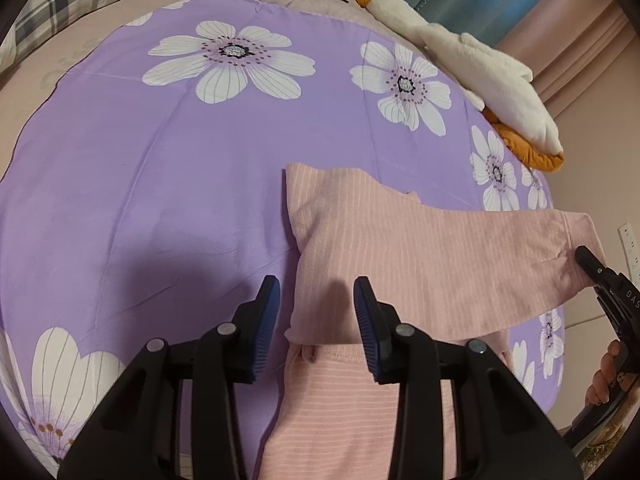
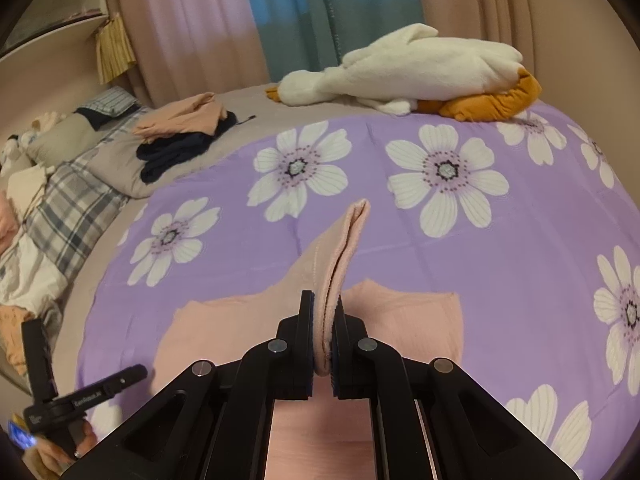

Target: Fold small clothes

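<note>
A pink striped long-sleeved top (image 1: 360, 248) lies on the purple flowered bedspread (image 1: 160, 184). My left gripper (image 1: 316, 296) hovers over the top's left edge with its blue pads apart; cloth shows in the gap below them, but neither pad presses on it. My right gripper (image 2: 325, 312) is shut on the end of the pink sleeve (image 2: 340, 248), whose folded cuff sticks up past its fingertips. In the left wrist view that sleeve (image 1: 500, 248) stretches rightwards, lifted off the bed, to the right gripper (image 1: 586, 258) at the frame's edge.
A white and orange plush goose (image 2: 400, 72) lies along the bed's far edge. A pile of dark and peach clothes (image 2: 184, 136) sits at the far left, beside plaid bedding (image 2: 68, 216). Curtains (image 2: 304, 20) hang behind. A hand (image 1: 604, 376) holds the right gripper's handle.
</note>
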`<state>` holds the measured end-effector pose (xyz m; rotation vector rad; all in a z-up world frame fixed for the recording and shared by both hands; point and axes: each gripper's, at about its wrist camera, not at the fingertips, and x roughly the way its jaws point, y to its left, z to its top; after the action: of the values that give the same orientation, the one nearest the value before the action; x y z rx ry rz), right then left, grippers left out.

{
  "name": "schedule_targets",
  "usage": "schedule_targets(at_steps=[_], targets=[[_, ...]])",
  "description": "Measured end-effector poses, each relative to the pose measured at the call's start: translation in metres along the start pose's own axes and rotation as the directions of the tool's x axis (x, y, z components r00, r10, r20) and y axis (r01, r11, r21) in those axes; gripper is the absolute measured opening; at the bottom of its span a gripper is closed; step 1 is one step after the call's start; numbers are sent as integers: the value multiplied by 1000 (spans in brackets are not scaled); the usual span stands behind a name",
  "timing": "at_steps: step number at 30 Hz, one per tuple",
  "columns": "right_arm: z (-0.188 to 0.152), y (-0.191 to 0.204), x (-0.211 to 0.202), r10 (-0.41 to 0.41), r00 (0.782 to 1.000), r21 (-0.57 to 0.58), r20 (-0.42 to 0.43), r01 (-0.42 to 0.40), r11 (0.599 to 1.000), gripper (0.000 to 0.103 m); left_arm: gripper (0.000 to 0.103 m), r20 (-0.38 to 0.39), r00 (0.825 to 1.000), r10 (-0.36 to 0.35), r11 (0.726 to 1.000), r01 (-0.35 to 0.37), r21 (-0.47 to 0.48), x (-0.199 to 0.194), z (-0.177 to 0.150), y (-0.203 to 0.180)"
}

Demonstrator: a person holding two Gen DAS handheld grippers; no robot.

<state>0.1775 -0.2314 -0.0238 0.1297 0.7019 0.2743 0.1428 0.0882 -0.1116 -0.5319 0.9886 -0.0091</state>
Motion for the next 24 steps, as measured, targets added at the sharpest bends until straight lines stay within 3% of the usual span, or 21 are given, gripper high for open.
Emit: schedule_targets(at_steps=[10,24], targets=[[-8,-26,17,-27,998,46,-53,30,999,7,30,-40,999,36,999,-36,18,26,6,-6],[-28,-58,50,-84,984,92,-154,99,991,7,31,-97,990,104,994,-98,56,56,1,-8]])
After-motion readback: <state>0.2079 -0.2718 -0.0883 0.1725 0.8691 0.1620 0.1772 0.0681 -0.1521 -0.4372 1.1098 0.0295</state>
